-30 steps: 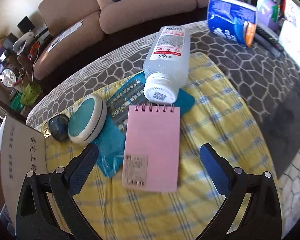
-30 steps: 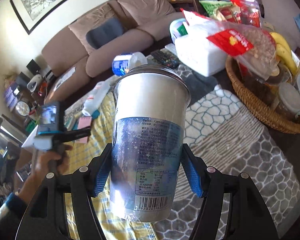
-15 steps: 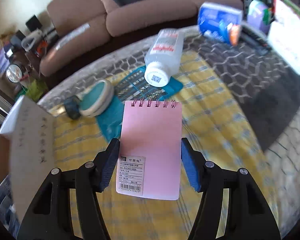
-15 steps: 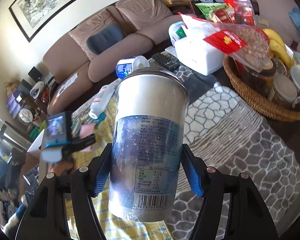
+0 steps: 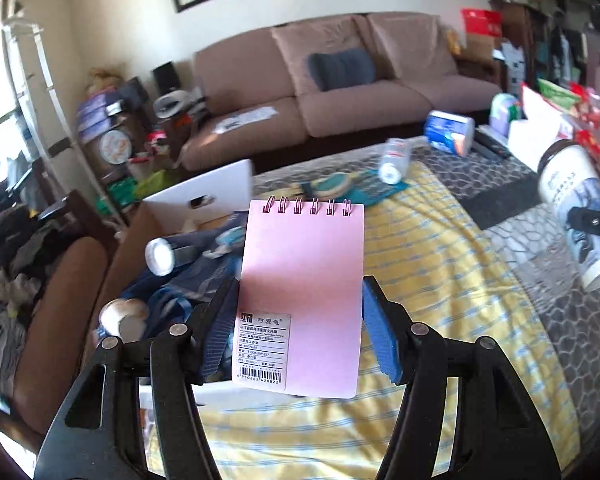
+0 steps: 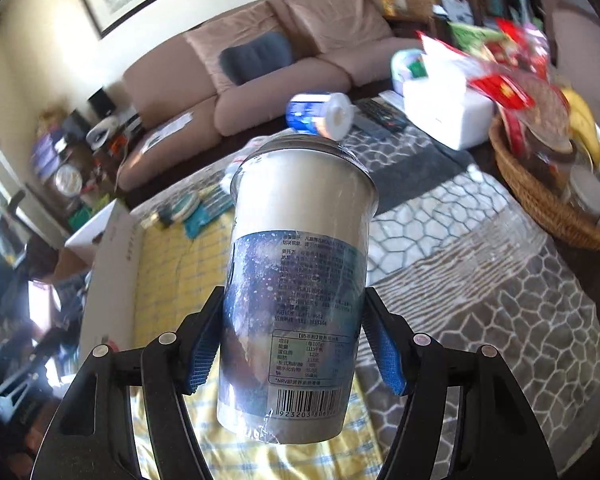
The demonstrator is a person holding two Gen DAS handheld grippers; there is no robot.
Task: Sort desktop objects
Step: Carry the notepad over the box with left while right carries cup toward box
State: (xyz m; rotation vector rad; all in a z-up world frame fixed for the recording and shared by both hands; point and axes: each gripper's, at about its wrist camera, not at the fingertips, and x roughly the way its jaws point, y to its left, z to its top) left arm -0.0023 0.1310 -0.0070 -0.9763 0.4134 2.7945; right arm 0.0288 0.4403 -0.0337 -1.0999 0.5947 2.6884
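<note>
Notebook [image 5: 302, 292] pink, clamped in left gripper [image 5: 300, 332], held above yellow cloth [image 5: 440, 280] near open box [image 5: 204, 196] holding blue fabric [image 5: 188, 280] and flashlight [image 5: 162, 256], cup [image 6: 296, 300] sealed, gripped by right gripper [image 6: 296, 354], basket [image 6: 540, 196] with bananas [image 6: 580, 116], jars.

A table [image 5: 580, 320] spreads ahead of the tools, covered by a grey honeycomb-patterned cloth with a yellow checked cloth [image 5: 440, 280] laid over it. Beyond the left tool lie a clear bottle [image 5: 394, 158], a teal round case [image 5: 332, 186] and a blue tissue roll [image 5: 448, 133]. A wicker basket [image 6: 540, 200] stands to the right of the right tool.
</note>
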